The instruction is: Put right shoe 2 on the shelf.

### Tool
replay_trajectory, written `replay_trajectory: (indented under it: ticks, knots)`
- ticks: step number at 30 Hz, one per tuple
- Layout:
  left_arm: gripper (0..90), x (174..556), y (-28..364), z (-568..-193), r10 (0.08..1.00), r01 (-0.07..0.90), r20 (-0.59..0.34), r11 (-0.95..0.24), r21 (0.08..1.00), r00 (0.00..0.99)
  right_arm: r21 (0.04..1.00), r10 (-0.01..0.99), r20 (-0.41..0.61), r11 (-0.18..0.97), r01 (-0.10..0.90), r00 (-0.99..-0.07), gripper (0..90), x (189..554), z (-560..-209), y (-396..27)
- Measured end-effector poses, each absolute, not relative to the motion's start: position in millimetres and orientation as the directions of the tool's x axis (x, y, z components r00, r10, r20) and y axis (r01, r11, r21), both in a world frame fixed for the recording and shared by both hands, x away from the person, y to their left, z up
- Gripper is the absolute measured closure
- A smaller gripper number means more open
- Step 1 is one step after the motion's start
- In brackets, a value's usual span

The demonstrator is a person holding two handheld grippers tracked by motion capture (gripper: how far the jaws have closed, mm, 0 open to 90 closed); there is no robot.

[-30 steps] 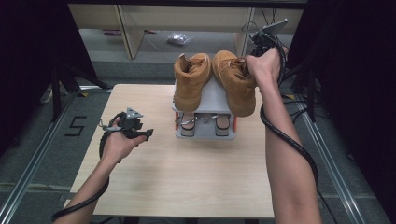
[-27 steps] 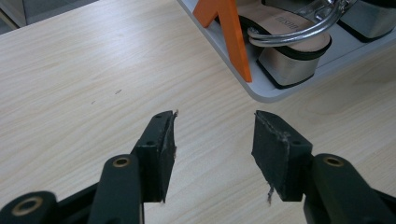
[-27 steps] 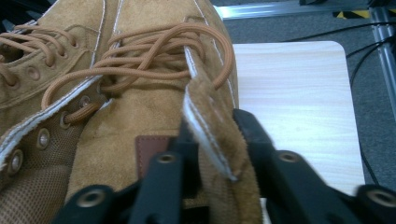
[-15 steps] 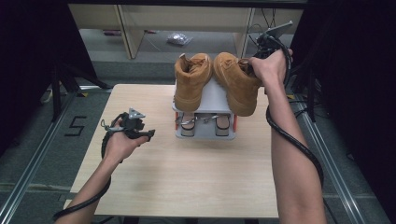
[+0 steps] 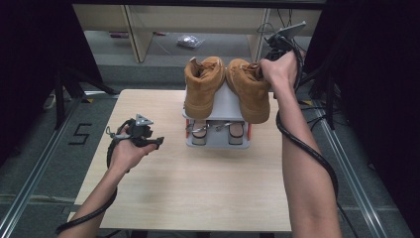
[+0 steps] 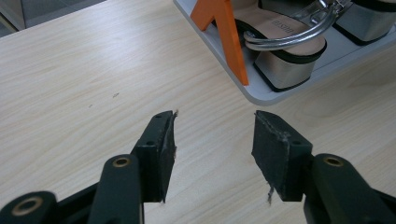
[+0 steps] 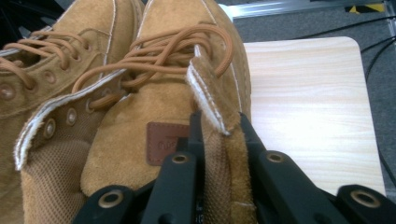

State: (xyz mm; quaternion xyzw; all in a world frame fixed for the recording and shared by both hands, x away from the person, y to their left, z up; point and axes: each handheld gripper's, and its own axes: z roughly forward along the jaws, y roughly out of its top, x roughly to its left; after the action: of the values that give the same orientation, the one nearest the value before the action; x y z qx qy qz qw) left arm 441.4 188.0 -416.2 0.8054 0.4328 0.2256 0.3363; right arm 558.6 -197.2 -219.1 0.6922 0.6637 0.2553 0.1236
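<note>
Two tan suede boots top the grey rack at twelve o'clock; our right gripper has just been closing and now clamps the right boot's collar for lifting; the left gripper idles open.

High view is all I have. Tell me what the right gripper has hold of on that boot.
Observer: The right gripper is shut on the right boot, pinching its collar edge.
Operator: Report the laces.
Observer: The laces lie loose and untied.
Operator: Now the left gripper.
Observer: The left gripper is open, nothing between its pads, above the bare table near the shoe rack.
</note>
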Motion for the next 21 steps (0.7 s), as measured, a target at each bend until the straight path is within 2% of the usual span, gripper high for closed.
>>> replay_trajectory:
  ticks: [3, 6, 9, 10, 12, 13, 15, 21]
  knots:
    - [48.5, 440.6, 190.4, -415.5, 0.854, 0.551, 0.083, -0.403, 0.731, 0.514, 0.534, 0.985, 0.174, -0.101, 0.839, 0.008, 82.5, 559.7, -218.4, -193.6]
    - [48.5, 441.8, 192.0, -416.4, 0.851, 0.541, 0.090, -0.406, 0.737, 0.517, 0.517, 0.980, 0.195, -0.132, 0.846, 0.033, 82.4, 559.6, -219.5, -196.5]
    - [48.5, 440.4, 191.3, -415.4, 0.853, 0.548, 0.087, -0.405, 0.732, 0.515, 0.507, 0.984, 0.177, -0.115, 0.854, 0.027, 77.8, 560.7, -218.7, -193.8]
    - [48.5, 440.8, 191.2, -415.9, 0.851, 0.542, 0.080, -0.399, 0.740, 0.519, 0.509, 0.987, 0.158, -0.068, 0.858, -0.016, 74.6, 560.9, -218.5, -192.5]
    - [48.5, 440.1, 191.0, -415.4, 0.854, 0.544, 0.086, -0.401, 0.737, 0.513, 0.519, 0.988, 0.149, -0.055, 0.853, -0.027, 68.4, 560.3, -217.6, -191.5]
    - [48.5, 440.8, 191.2, -416.0, 0.852, 0.541, 0.082, -0.400, 0.739, 0.518, 0.546, 0.990, 0.119, 0.002, 0.838, -0.081, 65.8, 561.8, -219.1, -196.4]
    - [48.4, 440.7, 190.8, -416.4, 0.853, 0.542, 0.086, -0.402, 0.738, 0.515, 0.551, 0.986, 0.145, -0.011, 0.835, -0.082, 60.5, 559.1, -218.9, -196.6]
    - [48.4, 440.1, 189.1, -416.1, 0.852, 0.541, 0.085, -0.402, 0.739, 0.516, 0.655, 0.983, 0.094, 0.057, 0.754, -0.156, 53.7, 542.5, -208.6, -198.9]
